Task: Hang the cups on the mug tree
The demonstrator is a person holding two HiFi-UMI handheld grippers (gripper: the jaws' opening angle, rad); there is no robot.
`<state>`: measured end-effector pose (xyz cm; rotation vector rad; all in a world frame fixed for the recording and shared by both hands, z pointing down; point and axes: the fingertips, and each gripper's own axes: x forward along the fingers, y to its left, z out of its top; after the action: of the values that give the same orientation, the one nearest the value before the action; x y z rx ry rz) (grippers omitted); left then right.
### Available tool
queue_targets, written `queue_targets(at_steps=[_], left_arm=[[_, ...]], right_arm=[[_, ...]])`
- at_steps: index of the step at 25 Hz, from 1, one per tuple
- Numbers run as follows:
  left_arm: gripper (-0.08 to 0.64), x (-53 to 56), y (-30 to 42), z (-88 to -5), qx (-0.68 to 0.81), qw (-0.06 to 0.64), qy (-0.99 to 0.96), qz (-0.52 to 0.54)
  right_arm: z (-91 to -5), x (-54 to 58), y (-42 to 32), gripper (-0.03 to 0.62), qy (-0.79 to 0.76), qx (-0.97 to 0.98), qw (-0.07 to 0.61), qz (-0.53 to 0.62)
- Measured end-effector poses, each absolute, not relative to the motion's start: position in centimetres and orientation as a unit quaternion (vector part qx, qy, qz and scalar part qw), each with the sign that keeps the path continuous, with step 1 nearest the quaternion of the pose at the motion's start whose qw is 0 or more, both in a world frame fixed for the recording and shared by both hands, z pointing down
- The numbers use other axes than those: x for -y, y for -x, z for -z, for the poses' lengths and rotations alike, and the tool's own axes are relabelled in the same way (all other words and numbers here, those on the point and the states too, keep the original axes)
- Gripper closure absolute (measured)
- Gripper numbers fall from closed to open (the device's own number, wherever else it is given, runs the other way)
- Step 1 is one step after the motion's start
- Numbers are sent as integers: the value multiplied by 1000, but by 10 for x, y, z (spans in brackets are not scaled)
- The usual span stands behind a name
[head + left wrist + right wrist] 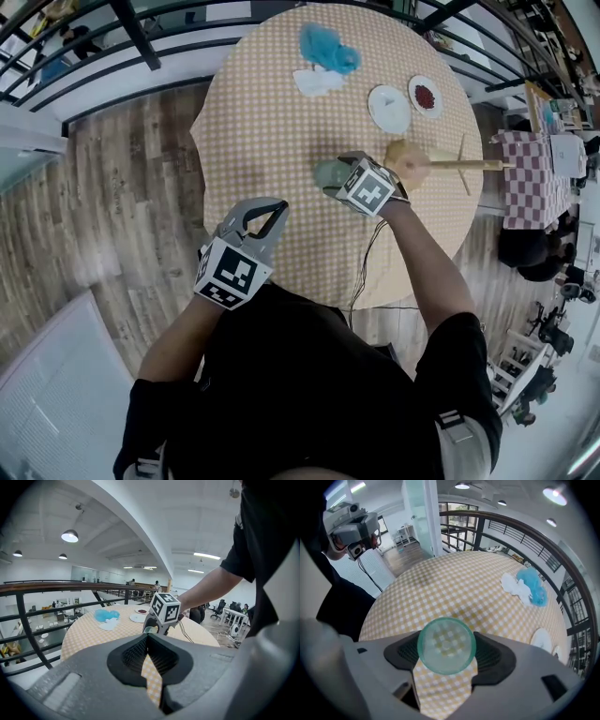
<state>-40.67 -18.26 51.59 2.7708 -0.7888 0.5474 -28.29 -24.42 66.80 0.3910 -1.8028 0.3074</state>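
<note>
A translucent green cup (446, 645) stands on the yellow checked round table (272, 131), open end up. My right gripper (446, 660) points steeply down over it, jaws wide and open, with the cup between the pads. In the head view the cup (328, 173) shows just left of that gripper's marker cube (375, 187). The wooden mug tree (450, 165) stands right of that hand, its pegs bare. My left gripper (269, 221) is shut on nothing and hovers at the table's near left edge. From the left gripper view the right gripper (161, 616) and the cup (150, 630) lie straight ahead.
A blue cloth (328, 49) and a white cloth (317, 82) lie at the far side of the table. A white plate (388, 108) and a small dish with something red (425, 96) sit beyond the mug tree. A black railing (112, 42) curves behind the table.
</note>
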Motion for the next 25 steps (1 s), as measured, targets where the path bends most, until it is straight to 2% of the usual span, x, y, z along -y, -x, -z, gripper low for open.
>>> queue_targets(at_steps=[1, 8, 15, 25], left_arm=[[554, 183, 407, -515, 268, 103, -940, -186], [554, 172, 410, -507, 266, 99, -941, -186], [554, 154, 404, -490, 254, 88, -944, -189], [554, 106, 331, -457, 267, 60, -941, -198]], right_arm=[[-668, 245, 281, 262, -170, 776, 593, -132], [-660, 236, 285, 265, -174, 781, 587, -126], [-611, 206, 280, 265, -195, 796, 560, -119], [-543, 117, 199, 265, -207, 815, 537, -71]])
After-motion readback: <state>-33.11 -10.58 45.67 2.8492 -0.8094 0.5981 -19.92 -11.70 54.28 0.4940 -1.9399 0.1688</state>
